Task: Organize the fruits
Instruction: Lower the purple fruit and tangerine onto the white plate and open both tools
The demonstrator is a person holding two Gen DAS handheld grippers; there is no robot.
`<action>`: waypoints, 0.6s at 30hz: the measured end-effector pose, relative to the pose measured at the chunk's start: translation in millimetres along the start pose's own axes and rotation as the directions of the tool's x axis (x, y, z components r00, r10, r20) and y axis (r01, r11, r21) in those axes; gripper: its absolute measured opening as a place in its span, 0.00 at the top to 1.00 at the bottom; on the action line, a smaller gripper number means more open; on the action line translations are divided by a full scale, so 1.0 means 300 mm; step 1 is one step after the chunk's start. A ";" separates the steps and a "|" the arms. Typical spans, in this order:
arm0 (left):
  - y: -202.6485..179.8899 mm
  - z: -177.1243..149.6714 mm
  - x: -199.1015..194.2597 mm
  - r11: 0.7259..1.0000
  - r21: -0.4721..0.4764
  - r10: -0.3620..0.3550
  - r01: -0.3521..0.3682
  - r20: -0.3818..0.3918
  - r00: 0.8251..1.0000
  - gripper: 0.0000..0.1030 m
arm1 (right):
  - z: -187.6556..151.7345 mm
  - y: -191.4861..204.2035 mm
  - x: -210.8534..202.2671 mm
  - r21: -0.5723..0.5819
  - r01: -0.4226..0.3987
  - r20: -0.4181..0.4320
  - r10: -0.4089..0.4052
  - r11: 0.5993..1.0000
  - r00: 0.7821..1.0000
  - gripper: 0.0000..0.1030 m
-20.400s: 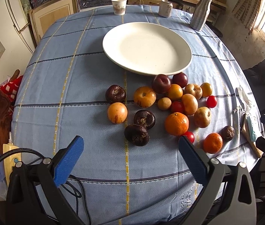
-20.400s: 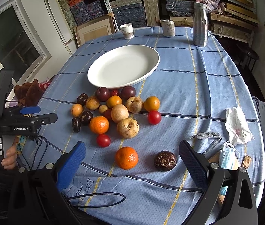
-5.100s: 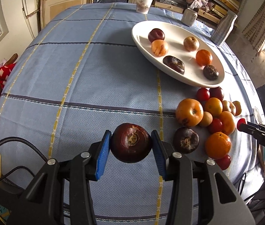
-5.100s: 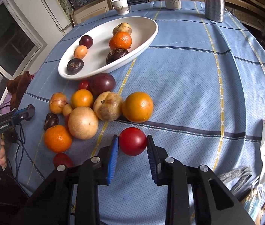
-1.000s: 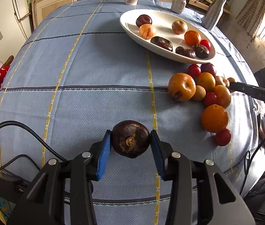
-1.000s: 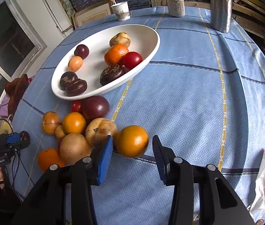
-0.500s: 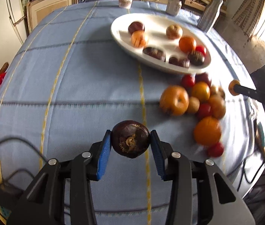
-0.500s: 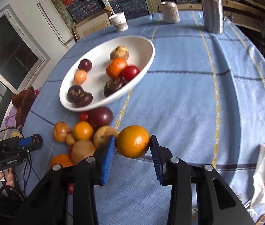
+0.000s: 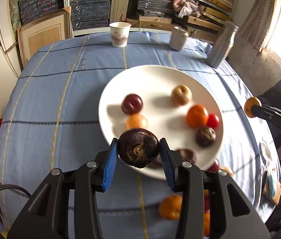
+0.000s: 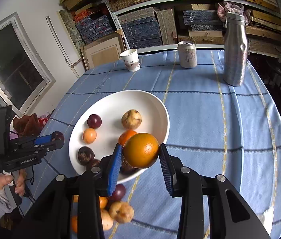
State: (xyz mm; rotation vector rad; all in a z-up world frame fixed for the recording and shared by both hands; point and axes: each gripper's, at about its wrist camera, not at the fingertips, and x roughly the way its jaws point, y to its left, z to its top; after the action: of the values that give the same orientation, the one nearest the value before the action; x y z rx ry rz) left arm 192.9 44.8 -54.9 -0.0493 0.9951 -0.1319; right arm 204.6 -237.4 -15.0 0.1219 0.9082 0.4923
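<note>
The right hand-held gripper (image 10: 141, 165) clamps an orange (image 10: 141, 150) above the plate (image 10: 108, 107).

Left wrist view looked down along its own fingers from close above the near rim of the white plate (image 9: 216, 107), facing the far shelves at the frame top. Right wrist view sat similarly near and high, plate (image 10: 160, 107) left of centre. Both shared plate, blue tablecloth (image 9: 60, 91), paper cup (image 9: 119, 33), can (image 10: 187, 54), steel bottle (image 10: 235, 49). Each caught the other gripper at a frame edge
</note>
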 end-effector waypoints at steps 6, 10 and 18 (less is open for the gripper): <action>0.025 0.044 0.101 0.999 0.017 0.031 -0.030 -0.036 0.999 0.60 | 0.033 -0.011 0.119 -0.006 0.002 -0.035 -0.003 1.000 0.999 0.63; 0.046 0.056 0.162 0.999 0.006 0.041 -0.041 -0.060 0.997 0.60 | 0.050 -0.028 0.180 -0.001 0.008 -0.054 -0.008 1.000 0.999 0.63; 0.052 0.063 0.197 1.000 -0.006 0.020 -0.020 -0.058 0.998 0.44 | 0.054 -0.047 0.264 0.001 0.020 -0.104 -0.020 1.000 0.994 0.62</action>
State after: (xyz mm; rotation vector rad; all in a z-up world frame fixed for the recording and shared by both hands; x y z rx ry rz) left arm 241.9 51.9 -95.5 -0.0418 1.0535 -0.1125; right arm 263.0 -211.8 -66.7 0.0898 1.0111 0.4828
